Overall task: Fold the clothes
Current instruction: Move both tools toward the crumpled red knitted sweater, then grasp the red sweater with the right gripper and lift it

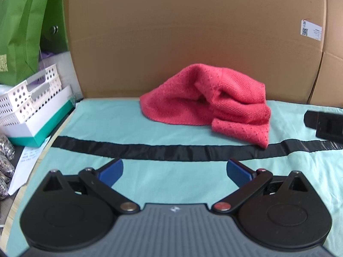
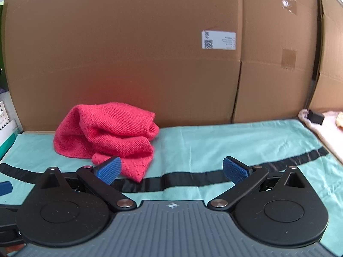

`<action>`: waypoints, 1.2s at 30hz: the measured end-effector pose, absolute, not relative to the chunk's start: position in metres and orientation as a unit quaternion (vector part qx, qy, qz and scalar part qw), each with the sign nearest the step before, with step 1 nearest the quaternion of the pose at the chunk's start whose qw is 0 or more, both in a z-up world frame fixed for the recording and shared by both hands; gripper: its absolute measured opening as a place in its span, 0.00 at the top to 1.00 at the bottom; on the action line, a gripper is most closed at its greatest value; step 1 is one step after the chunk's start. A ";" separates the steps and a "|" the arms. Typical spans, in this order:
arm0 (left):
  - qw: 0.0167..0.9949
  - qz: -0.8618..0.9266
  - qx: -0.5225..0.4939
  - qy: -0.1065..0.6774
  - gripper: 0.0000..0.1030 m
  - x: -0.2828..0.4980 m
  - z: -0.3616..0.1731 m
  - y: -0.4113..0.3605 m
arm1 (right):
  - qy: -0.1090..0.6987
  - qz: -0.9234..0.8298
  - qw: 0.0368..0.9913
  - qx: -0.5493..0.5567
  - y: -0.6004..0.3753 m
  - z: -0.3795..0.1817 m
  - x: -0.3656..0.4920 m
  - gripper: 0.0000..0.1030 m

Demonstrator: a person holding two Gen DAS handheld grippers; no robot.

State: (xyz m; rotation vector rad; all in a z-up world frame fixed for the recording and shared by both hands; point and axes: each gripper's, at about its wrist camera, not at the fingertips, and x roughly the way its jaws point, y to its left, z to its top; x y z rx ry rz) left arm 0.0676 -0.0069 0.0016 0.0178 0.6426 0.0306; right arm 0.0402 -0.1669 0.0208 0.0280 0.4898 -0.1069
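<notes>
- While the red knitted garment [image 1: 211, 105] lay in a loose heap, it served as the mark for everything else; going from the left, a green bag [image 1: 20, 27] stood far to its left, beyond the edge of the cloth.
- Below that bag, white perforated baskets [image 1: 25, 98] sat stacked on a white and teal box [image 1: 40, 126], also well left of the garment.
- Left of and nearer the camera than the garment, the left gripper [image 1: 174, 172] hovered over the teal cloth [image 1: 103, 120], its blue-padded fingers [image 1: 112, 170] spread wide and clasping nothing.
- The garment itself rested on the teal cloth, bunched against the cardboard box [image 1: 193, 32] behind it, with one corner draped over the black stripe [image 1: 150, 150] that ran across the cloth in front.
- Right of the garment, in the right wrist view, the right gripper [image 2: 172, 170] was likewise wide apart and empty; its left pad [image 2: 109, 169] showed just in front of the garment's [image 2: 107, 135] lower corner, and whether it touched could not be told.
- Behind and right of the garment, a white label [image 2: 218, 39] was stuck on the cardboard.
- Farthest right of the garment, a small black object [image 2: 315, 116] lay at the cloth's far corner.
</notes>
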 end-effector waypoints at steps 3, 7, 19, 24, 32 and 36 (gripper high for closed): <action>0.949 0.016 0.008 0.315 0.01 0.069 0.001 -0.006 | 0.240 -0.048 0.970 0.012 -0.164 0.023 0.041 0.00; 0.949 0.018 0.008 0.314 0.01 0.071 0.001 -0.004 | 0.241 -0.044 0.970 0.012 -0.161 0.024 0.042 0.00; 0.955 0.029 0.005 0.296 0.01 0.074 -0.006 0.005 | 0.227 -0.034 0.973 -0.017 -0.140 0.020 0.076 0.00; 0.955 0.044 0.003 0.295 0.01 0.077 -0.013 0.017 | 0.243 -0.014 0.969 -0.048 -0.111 0.012 0.125 0.00; 0.949 0.055 -0.006 0.309 0.01 0.075 -0.028 0.028 | 0.271 0.017 0.958 -0.095 -0.065 -0.003 0.203 0.02; 0.951 0.065 0.012 0.302 0.01 0.073 -0.037 0.026 | 0.298 0.025 0.954 -0.025 -0.087 -0.013 0.217 0.29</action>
